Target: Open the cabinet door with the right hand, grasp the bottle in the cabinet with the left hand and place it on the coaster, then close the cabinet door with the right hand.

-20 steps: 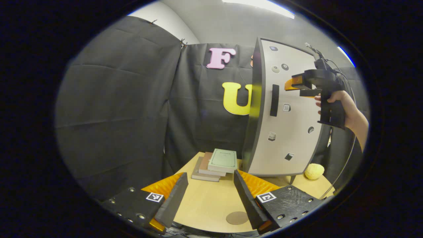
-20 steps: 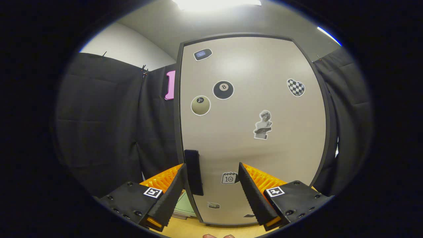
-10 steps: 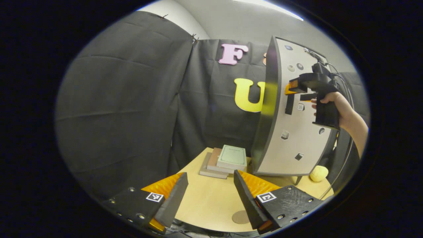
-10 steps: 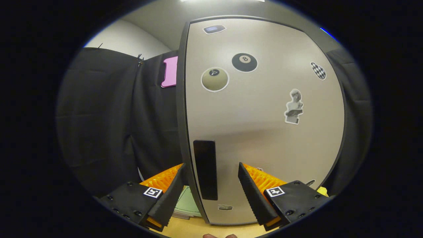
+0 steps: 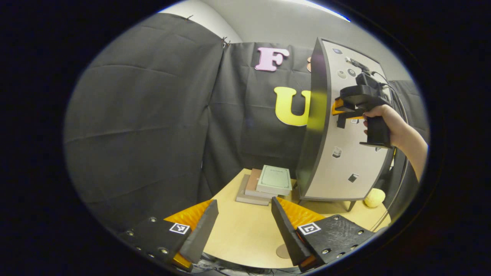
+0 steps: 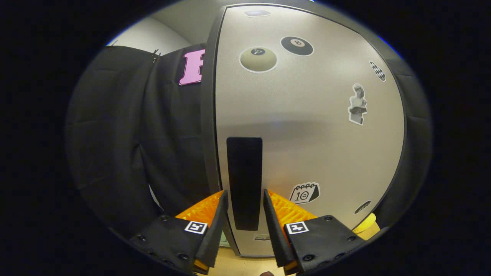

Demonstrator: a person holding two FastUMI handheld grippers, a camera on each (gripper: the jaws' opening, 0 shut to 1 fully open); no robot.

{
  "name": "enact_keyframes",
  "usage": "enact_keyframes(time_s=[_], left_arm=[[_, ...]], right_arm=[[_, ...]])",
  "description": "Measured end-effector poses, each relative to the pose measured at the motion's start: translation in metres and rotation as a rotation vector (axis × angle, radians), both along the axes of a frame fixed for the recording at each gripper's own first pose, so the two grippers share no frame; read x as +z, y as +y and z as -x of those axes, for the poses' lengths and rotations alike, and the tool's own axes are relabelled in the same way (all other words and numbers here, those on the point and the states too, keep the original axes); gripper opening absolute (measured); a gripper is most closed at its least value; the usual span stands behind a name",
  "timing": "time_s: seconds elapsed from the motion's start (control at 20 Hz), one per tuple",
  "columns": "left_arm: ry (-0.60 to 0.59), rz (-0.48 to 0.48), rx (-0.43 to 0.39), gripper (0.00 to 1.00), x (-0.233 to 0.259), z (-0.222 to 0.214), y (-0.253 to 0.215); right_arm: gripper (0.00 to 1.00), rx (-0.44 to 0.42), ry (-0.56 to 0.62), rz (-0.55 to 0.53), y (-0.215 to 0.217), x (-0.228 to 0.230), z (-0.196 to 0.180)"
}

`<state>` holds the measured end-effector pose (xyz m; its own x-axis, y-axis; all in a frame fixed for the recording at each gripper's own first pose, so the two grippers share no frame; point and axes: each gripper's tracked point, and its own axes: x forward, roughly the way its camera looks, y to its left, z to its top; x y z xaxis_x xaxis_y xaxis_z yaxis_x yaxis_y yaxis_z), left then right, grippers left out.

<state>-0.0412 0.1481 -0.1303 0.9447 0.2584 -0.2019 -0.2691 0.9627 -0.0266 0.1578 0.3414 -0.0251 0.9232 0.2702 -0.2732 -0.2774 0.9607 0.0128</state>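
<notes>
Left gripper view has the coaster [image 5: 283, 251] and books [image 5: 268, 184] on the surface [image 5: 245, 234], left tool [image 5: 244, 230] spread. Right tool [image 6: 244, 224] has narrowed around the door handle [image 6: 244, 180] since a moment ago; can't tell if it's pinching yet.

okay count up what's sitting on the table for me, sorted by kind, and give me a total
Books: 3, stacked
Cabinet: 1
Yellow ball: 1
Coaster: 1
Total: 6 on the table
</notes>
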Motion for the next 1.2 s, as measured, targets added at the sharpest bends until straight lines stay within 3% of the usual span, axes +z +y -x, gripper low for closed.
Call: enact_keyframes(time_s=[0.15,0.3,0.35,0.5,0.65,1.2], left_arm=[[0.002,-0.005,-0.001,0.84,0.0,0.002,0.002],[0.011,-0.008,0.005,0.84,-0.002,0.007,0.006],[0.016,-0.009,0.007,0.84,-0.003,0.01,0.007],[0.012,-0.017,0.017,0.84,0.0,0.018,0.008],[0.01,-0.011,0.015,0.84,0.0,0.02,0.005],[0.009,-0.024,-0.029,0.84,0.003,0.04,-0.033]], right_arm=[[0.38,-0.022,0.007,-0.002,-0.002,-0.001,0.0],[0.38,-0.015,0.03,-0.028,-0.002,-0.003,0.001],[0.31,-0.007,0.032,-0.036,-0.002,-0.003,0.001],[0.32,0.015,0.017,-0.012,-0.002,-0.002,0.003],[0.22,0.051,0.021,-0.008,-0.002,-0.004,0.004],[0.21,0.163,0.022,-0.014,-0.013,0.005,0.028]])
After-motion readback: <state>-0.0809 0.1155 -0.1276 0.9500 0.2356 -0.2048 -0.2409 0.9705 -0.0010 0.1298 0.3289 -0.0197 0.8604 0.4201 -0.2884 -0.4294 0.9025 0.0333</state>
